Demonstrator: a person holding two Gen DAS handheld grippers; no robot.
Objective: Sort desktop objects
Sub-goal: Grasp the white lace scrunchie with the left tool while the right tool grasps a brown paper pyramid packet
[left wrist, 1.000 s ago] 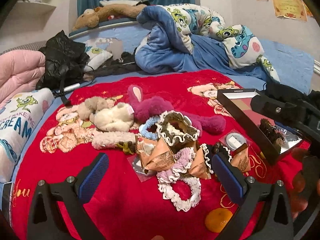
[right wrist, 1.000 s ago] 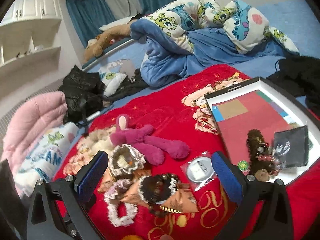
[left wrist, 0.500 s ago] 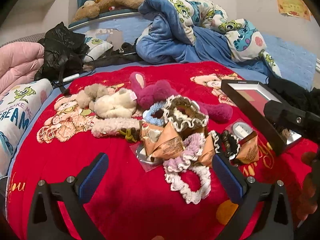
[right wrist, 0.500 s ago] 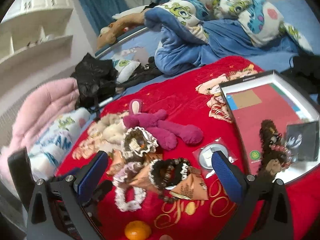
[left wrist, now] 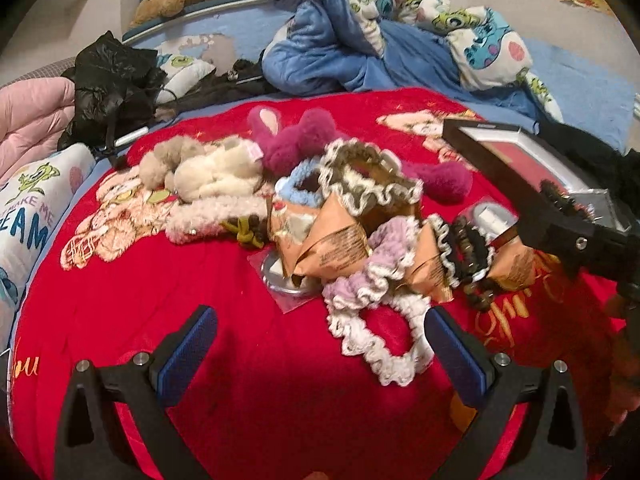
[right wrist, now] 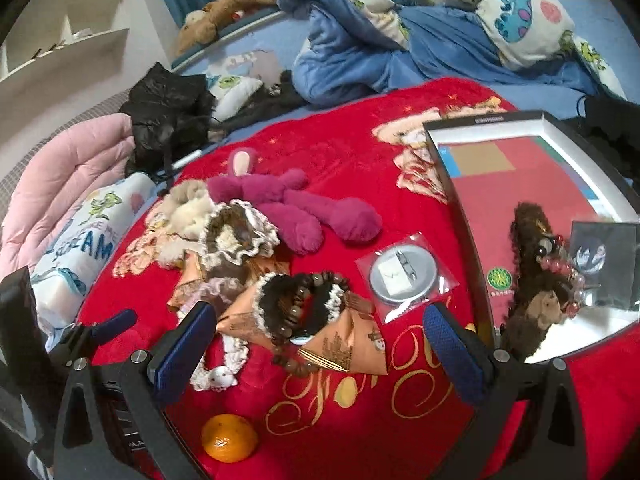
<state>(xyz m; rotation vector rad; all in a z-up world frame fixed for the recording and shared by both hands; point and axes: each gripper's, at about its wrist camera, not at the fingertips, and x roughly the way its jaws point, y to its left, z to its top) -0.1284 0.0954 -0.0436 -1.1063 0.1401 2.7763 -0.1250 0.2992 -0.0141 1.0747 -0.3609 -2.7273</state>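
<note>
Open box point(right wrist: 468, 130), black rim, red floor, on red blanket point(right wrist: 344, 136) at right: holds brown plush toy point(right wrist: 530, 276), pink bead bracelet point(right wrist: 560, 268), dark card with face print point(right wrist: 600, 258). Left of box, bagged round badge point(right wrist: 402, 274). Pile mid-blanket: frilly scrunchies point(left wrist: 372, 320), tan snack packets point(left wrist: 332, 248), wooden bead bracelet point(right wrist: 304, 312). Magenta plush point(right wrist: 296, 208) behind pile. Orange point(right wrist: 229, 438) near front. Left tongs point(left wrist: 320, 354) wide, empty, above blanket before pile. Right tongs point(right wrist: 316, 346) wide, empty. Bed behind: blue quilt point(right wrist: 360, 56), pink duvet point(right wrist: 56, 184), black bag point(right wrist: 168, 112).
</note>
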